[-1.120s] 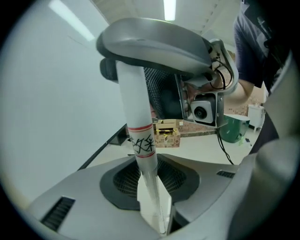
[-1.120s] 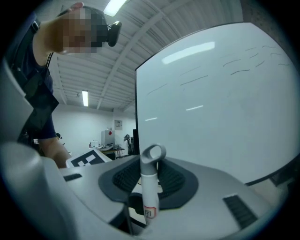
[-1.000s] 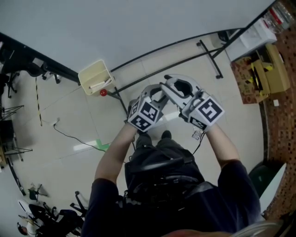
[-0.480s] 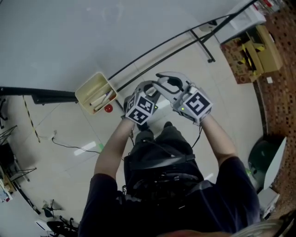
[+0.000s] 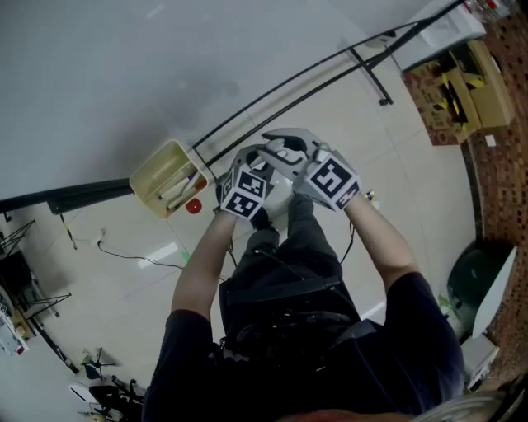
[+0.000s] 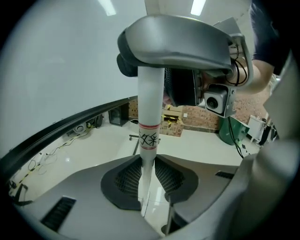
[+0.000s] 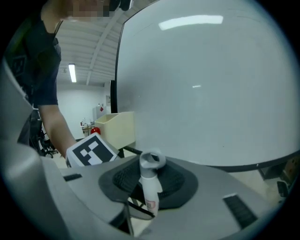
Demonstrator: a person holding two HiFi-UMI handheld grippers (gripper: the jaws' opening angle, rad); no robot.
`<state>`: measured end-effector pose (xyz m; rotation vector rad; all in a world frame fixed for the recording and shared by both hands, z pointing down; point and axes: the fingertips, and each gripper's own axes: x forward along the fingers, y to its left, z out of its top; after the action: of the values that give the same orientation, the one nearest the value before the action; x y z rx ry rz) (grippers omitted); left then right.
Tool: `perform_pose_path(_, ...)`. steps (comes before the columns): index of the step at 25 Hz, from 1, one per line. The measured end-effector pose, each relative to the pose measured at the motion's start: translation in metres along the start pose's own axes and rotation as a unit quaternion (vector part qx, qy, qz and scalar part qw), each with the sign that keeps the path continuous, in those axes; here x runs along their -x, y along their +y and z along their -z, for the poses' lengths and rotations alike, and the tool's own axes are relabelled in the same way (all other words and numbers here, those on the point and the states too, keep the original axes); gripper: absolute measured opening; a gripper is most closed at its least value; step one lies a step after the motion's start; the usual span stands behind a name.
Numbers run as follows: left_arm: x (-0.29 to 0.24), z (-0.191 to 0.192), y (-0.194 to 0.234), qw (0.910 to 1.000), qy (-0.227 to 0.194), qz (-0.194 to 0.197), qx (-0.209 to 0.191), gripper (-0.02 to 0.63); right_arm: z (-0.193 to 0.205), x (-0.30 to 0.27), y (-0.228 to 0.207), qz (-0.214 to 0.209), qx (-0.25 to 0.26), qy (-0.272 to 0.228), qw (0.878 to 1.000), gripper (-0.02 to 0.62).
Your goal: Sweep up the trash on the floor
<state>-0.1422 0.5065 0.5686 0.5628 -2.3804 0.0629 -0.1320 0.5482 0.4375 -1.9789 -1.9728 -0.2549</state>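
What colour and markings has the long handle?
White handle with two red bands and black writing; clearest in left gripper view.

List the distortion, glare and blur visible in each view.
Head view: fisheye bends straight edges; a glare patch on the floor. Left gripper view: dark round vignette, ceiling lights blown out, white handle sharp. Right gripper view: mosaic patch top left, same vignette.

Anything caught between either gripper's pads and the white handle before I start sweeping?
Nothing visible. The white handle stands directly between the pads of the left gripper, whose jaws are closing on it. Its looped top end sits directly between the pads of the right gripper.
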Motion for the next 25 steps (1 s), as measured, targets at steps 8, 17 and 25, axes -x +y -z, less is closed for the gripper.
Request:
perform_pose_path(8, -0.008, -0.005, 0.046, 0.9951, -0.032, -0.082, 0.045, 0.083, -0.010, -0.034, -0.032, -0.005, -0.020, -0.029, 0.999, 0.133)
perform_pose_path(17, -0.008, 0.000, 0.074, 0.9905, -0.038, -0.106, 0.079, 0.083, 0.013, -0.026, -0.044, 0.002, -0.032, -0.006, 0.999, 0.137)
perform_pose_path(25, -0.008, 0.001, 0.085, 0.9850, -0.036, -0.134, 0.103, 0.083, 0.035, -0.054, -0.046, 0.050, -0.053, 0.057, 0.996, 0.118)
